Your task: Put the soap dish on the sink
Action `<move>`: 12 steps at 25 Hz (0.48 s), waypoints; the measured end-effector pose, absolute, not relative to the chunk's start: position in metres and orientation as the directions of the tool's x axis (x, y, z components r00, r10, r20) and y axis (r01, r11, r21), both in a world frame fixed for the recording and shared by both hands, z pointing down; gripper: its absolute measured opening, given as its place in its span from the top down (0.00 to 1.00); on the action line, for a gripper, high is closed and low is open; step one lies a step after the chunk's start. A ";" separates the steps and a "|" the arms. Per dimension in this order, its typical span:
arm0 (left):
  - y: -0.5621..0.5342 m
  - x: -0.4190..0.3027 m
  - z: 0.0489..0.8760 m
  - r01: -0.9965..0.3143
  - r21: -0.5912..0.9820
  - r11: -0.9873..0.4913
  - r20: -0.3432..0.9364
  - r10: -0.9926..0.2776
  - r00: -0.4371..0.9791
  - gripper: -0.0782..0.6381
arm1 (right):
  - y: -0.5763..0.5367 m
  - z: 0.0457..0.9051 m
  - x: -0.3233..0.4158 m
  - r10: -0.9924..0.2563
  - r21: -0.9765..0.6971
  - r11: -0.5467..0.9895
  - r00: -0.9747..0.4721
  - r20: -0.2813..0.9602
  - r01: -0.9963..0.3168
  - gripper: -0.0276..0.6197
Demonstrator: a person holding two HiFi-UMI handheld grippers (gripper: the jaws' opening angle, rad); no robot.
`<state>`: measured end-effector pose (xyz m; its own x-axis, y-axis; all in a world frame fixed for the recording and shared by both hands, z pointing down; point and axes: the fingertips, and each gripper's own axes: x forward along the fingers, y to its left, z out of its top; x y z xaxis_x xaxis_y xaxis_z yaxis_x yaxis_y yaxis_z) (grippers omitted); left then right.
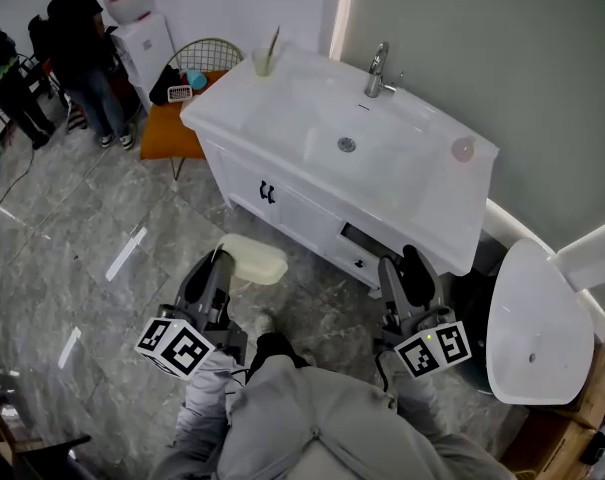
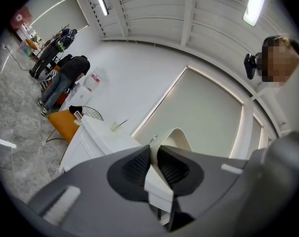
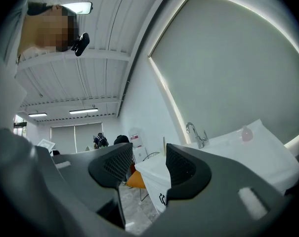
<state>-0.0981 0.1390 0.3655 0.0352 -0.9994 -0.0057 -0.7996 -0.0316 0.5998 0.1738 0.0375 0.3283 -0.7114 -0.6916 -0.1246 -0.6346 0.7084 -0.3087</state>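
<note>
You had the soap dish point(image 1: 254, 259) pinched in your left tongs point(image 1: 219, 256), lower middle of the frame, short of the sink point(image 1: 312, 108). Right tongs point(image 1: 402, 264) were wide, empty. Best bet was keeping it level and landing it flat.

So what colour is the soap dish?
The soap dish is pale cream, clearest in the head view.

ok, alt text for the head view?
Seen from above, the left gripper tongs pinch a cream soap dish, held low in front of a white vanity sink with a chrome faucet. The right gripper hangs open and empty beside it.
</note>
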 end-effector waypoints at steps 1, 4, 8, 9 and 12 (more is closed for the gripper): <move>0.131 -0.102 0.367 -0.800 0.600 -0.031 -0.003 -0.999 0.037 0.74 | 0.031 0.330 0.171 -0.693 -0.311 0.707 -0.711 -0.122 -0.636 0.63; 0.105 -0.117 0.369 -0.799 0.600 -0.044 -0.006 -0.999 0.050 0.74 | 0.009 0.332 0.159 -0.703 -0.307 0.697 -0.701 -0.121 -0.647 0.63; 0.056 -0.145 0.368 -0.799 0.597 -0.073 -0.011 -0.996 0.083 0.75 | -0.031 0.330 0.138 -0.731 -0.303 0.672 -0.670 -0.128 -0.675 0.63; 0.042 -0.152 0.367 -0.799 0.596 -0.085 -0.009 -0.995 0.099 0.74 | -0.040 0.329 0.132 -0.741 -0.304 0.662 -0.659 -0.129 -0.685 0.63; -0.001 -0.173 0.364 -0.797 0.590 -0.126 -0.007 -0.989 0.151 0.74 | -0.068 0.325 0.115 -0.771 -0.301 0.629 -0.623 -0.130 -0.716 0.63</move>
<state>-0.1729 -0.0006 0.3637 0.1506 -0.9886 -0.0072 -0.7975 -0.1258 0.5901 0.1148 -0.0682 0.3254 -0.6232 -0.7712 -0.1296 -0.7164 0.6295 -0.3009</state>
